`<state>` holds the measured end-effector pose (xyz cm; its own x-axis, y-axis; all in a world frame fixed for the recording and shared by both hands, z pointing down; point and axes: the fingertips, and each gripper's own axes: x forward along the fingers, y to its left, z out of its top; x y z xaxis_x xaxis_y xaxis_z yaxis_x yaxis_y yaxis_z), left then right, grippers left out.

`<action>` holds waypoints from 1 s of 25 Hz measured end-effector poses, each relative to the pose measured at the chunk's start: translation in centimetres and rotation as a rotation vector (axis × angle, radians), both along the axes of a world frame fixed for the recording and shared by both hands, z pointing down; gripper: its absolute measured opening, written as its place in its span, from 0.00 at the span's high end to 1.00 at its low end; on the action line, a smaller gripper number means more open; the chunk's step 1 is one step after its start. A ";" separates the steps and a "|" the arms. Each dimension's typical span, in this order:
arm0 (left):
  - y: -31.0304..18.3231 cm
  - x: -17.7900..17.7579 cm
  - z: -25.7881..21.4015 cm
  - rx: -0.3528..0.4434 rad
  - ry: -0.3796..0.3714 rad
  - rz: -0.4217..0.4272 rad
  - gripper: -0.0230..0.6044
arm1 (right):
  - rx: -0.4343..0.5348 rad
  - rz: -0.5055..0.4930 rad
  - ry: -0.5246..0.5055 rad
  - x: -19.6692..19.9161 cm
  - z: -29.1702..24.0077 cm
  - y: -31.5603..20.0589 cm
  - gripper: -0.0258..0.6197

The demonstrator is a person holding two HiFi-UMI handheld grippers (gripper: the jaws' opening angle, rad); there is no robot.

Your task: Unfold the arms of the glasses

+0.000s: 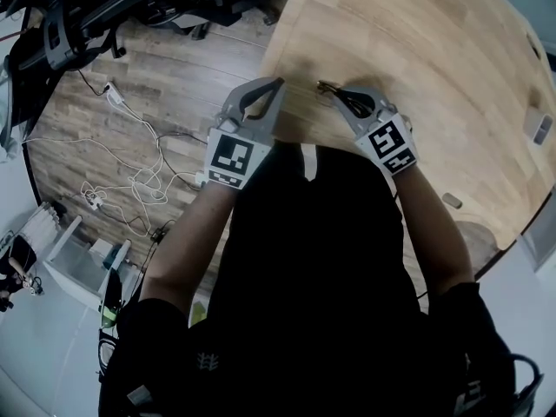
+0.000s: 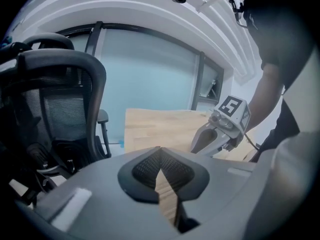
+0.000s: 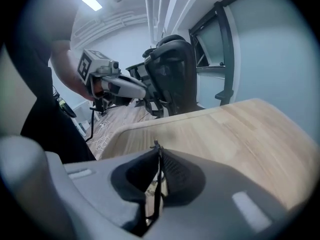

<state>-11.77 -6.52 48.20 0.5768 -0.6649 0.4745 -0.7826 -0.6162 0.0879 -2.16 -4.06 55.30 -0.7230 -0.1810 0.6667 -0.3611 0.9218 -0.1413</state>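
1. Right claw (image 1: pixel 347 98), in the head view, was clamped on the glasses (image 1: pixel 328 87), a small dark shape that stuck out past its tips, low over the near edge of the desk (image 1: pixel 417 50). I couldn't tell whether the glasses touched the wood.
2. Left claw (image 1: pixel 276 85) hung just beside it over the desk's corner, with nothing in it. Beyond the desk lay a plank floor (image 1: pixel 174 68) with loose cables (image 1: pixel 130 146).
3. In the left gripper view, the left claw (image 2: pixel 160 154) had its pads together at the tips and held nothing. Bare desk showed through the slit below. The right claw (image 2: pixel 200 144) was near, ahead and to the right; the glasses were too small to pick out there. A mesh chair (image 2: pixel 65 84) stood to the left.
4. In the right gripper view, the right claw (image 3: pixel 159 151) was pinched on a thin dark strip of the glasses (image 3: pixel 156 184) that ran up between the pads and poked out just past the tips. Whether that strip was an arm or the rim, I couldn't tell. The left claw (image 3: pixel 137 90) pointed in from the left.
5. Handling, as a judgement: the glasses looked light, thin and easy to bend, with small hinges that would only take a gentle swing. The lenses would likely be slippery and scratch easily. The left claw should take an arm near its free end and ease it outward about the hinge while the right claw steadies the frame.
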 end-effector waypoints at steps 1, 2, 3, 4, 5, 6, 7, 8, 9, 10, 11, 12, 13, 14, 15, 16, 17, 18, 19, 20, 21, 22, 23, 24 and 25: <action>0.2 0.5 0.2 -0.006 0.020 0.022 0.95 | 0.006 -0.007 -0.015 -0.1 -0.3 0.2 0.93; 0.5 1.1 0.5 -0.014 0.040 0.052 0.95 | 0.012 -0.015 -0.030 -0.1 -0.7 0.4 0.93; 0.8 1.7 0.8 -0.024 0.055 0.084 0.94 | 0.019 -0.023 -0.044 -0.1 -1.0 0.6 0.93; 1.1 2.4 1.3 -0.035 0.064 0.112 0.92 | 0.026 -0.029 -0.056 -0.1 -1.2 0.7 0.93; 1.3 2.9 1.7 -0.047 0.069 0.134 0.88 | 0.033 -0.034 -0.063 -0.1 -1.4 0.7 0.93; 1.5 3.4 2.2 -0.061 0.073 0.150 0.82 | 0.041 -0.038 -0.064 0.0 -1.4 0.8 0.93; 1.6 3.8 2.6 -0.074 0.076 0.159 0.80 | 0.048 -0.039 -0.059 0.1 -1.4 0.8 0.94; 1.7 4.1 3.0 -0.083 0.078 0.165 0.80 | 0.055 -0.036 -0.053 0.2 -1.3 0.7 0.94; 1.6 4.4 3.2 -0.088 0.079 0.169 0.80 | 0.061 -0.030 -0.047 0.3 -1.2 0.5 0.94; 1.6 4.6 3.3 -0.087 0.078 0.172 0.80 | 0.065 -0.024 -0.041 0.3 -1.1 0.3 0.94; 1.5 4.8 3.3 -0.084 0.076 0.176 0.80 | 0.067 -0.022 -0.033 0.3 -0.9 0.1 0.94; 1.4 4.9 3.2 -0.079 0.074 0.180 0.80 | 0.063 -0.024 -0.025 0.2 -0.6 0.1 0.94; 1.4 4.9 3.1 -0.074 0.072 0.183 0.80 | 0.053 -0.028 -0.018 0.1 -0.3 0.1 0.92; 1.4 4.9 2.9 -0.070 0.071 0.183 0.80 | 0.040 -0.034 -0.012 0.0 0.0 0.2 0.92; 1.4 4.8 2.8 -0.068 0.070 0.183 0.80 | 0.027 -0.038 -0.005 -0.2 0.4 0.3 0.92; 1.4 4.7 2.7 -0.068 0.068 0.182 0.80 | 0.016 -0.039 0.004 -0.3 0.7 0.3 0.92; 1.3 4.5 2.6 -0.068 0.066 0.182 0.80 | 0.005 -0.035 0.013 -0.4 1.0 0.3 0.92; 1.3 4.3 2.6 -0.069 0.062 0.182 0.80 | -0.006 -0.027 0.018 -0.4 1.2 0.2 0.92; 1.2 4.2 2.7 -0.069 0.058 0.184 0.80 | -0.013 -0.019 0.017 -0.5 1.2 0.1 0.93; 1.1 4.1 2.7 -0.068 0.053 0.184 0.80 | -0.016 -0.016 0.013 -0.6 1.1 0.0 0.93; 1.1 4.0 2.8 -0.068 0.051 0.184 0.80 | -0.016 -0.020 0.009 -0.6 1.0 0.0 0.93; 1.2 3.9 2.9 -0.072 0.052 0.183 0.80 | -0.013 -0.028 0.005 -0.7 0.8 0.2 0.94; 1.4 3.9 3.2 -0.082 0.057 0.182 0.80 | -0.009 -0.037 -0.003 -0.7 0.7 0.4 0.94; 1.6 4.1 3.6 -0.096 0.063 0.186 0.80 | -0.003 -0.045 -0.014 -0.7 0.5 0.6 0.94; 1.9 4.3 4.0 -0.112 0.069 0.194 0.78 | 0.003 -0.052 -0.028 -0.7 0.2 0.7 0.94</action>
